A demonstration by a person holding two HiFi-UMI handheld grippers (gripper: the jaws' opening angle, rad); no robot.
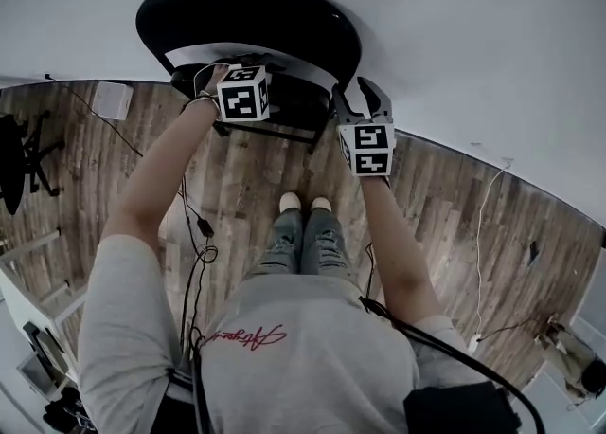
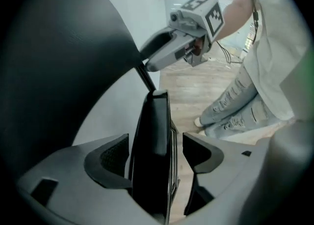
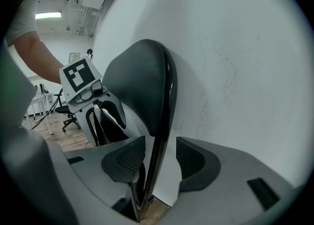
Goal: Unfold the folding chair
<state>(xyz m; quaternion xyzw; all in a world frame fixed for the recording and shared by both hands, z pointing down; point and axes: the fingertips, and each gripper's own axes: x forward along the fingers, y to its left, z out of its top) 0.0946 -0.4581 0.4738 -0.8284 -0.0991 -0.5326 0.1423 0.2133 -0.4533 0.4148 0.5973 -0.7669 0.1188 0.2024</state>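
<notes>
The folded black chair (image 1: 248,20) leans upright against the white wall. In the head view my left gripper (image 1: 232,70) sits at the chair's left side and my right gripper (image 1: 360,100) at its right edge. In the left gripper view the open left gripper (image 2: 157,157) straddles the thin black seat panel (image 2: 152,135), with a gap showing at the right pad; the right gripper (image 2: 162,52) shows beyond. In the right gripper view the open right gripper (image 3: 159,157) straddles the chair's dark side frame (image 3: 162,130) below the backrest (image 3: 137,86), pads clear of it.
The white wall (image 1: 454,34) stands directly behind the chair. The person's shoes (image 1: 305,203) rest on the wooden floor (image 1: 445,224) just in front of it. An office chair (image 1: 21,157) stands at far left, a small white box (image 1: 114,100) by the wall, and cables trail across the floor.
</notes>
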